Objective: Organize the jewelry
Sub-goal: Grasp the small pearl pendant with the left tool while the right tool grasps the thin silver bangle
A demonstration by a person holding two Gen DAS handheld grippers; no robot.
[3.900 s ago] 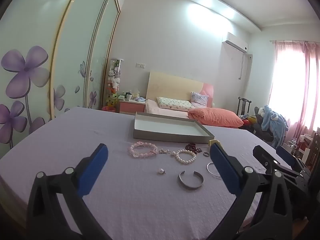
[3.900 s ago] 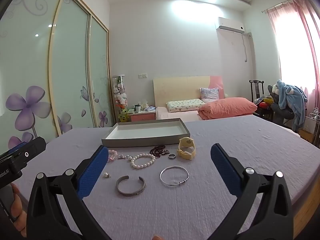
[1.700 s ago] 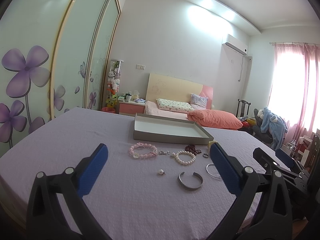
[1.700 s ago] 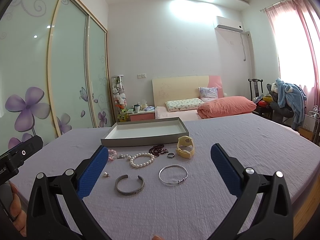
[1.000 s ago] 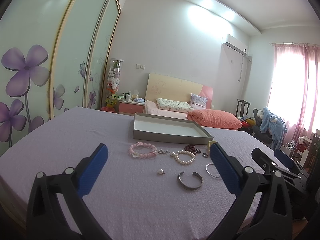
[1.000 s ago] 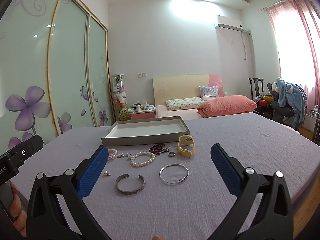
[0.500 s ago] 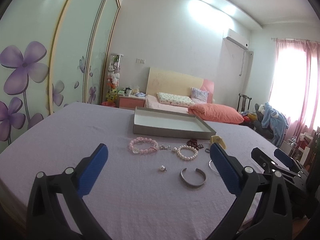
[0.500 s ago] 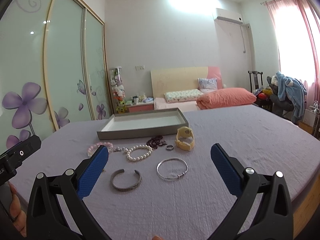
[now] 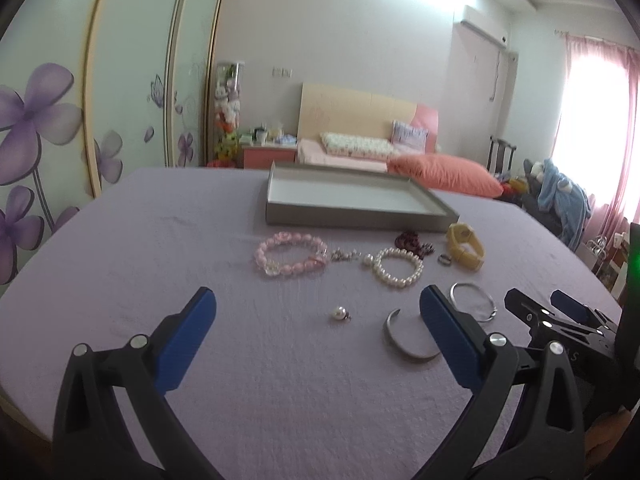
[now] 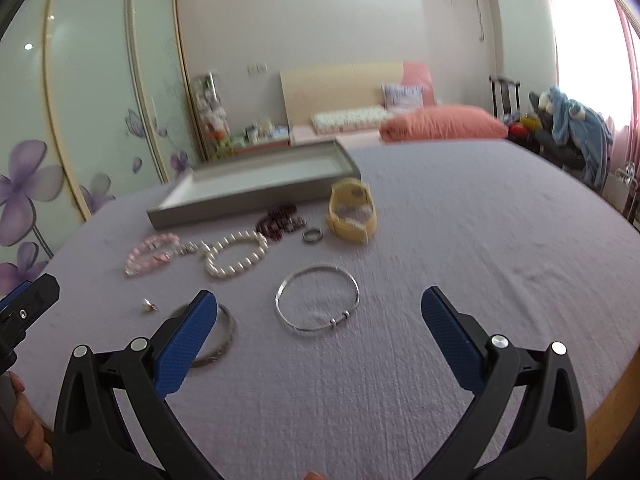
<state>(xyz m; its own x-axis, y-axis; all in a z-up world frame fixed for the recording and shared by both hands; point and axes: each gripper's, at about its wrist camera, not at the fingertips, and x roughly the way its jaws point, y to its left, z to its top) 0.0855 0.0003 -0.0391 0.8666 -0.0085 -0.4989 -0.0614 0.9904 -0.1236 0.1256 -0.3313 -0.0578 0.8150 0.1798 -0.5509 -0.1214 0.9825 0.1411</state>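
Jewelry lies on a purple cloth before an empty grey tray [image 9: 352, 220] [image 10: 248, 204]: a pink bead bracelet [image 9: 290, 258] [image 10: 150, 252], a pearl bracelet [image 9: 398, 266] [image 10: 236, 258], a dark red bead string [image 10: 278, 218], a small ring [image 10: 312, 235], a yellow watch [image 9: 466, 246] [image 10: 352, 212], a thin silver bangle [image 10: 318, 306] [image 9: 474, 300], a silver cuff [image 9: 408, 340] [image 10: 218, 344] and a pearl earring [image 9: 340, 314] [image 10: 150, 305]. My left gripper [image 9: 314, 332] is open above the earring. My right gripper [image 10: 318, 334] is open over the bangle.
The round table's edge [image 10: 624, 364] curves close at the right. Behind the table are a bed with a pink quilt [image 10: 440, 126], a flowered wardrobe [image 9: 60, 120] and a chair with blue clothes [image 10: 580, 132]. The right gripper shows at the left view's right edge [image 9: 560, 320].
Both grippers have moved forward and tilted down toward the jewelry, which now looks larger and nearer. Both stay open and empty. Nothing on the table has moved.
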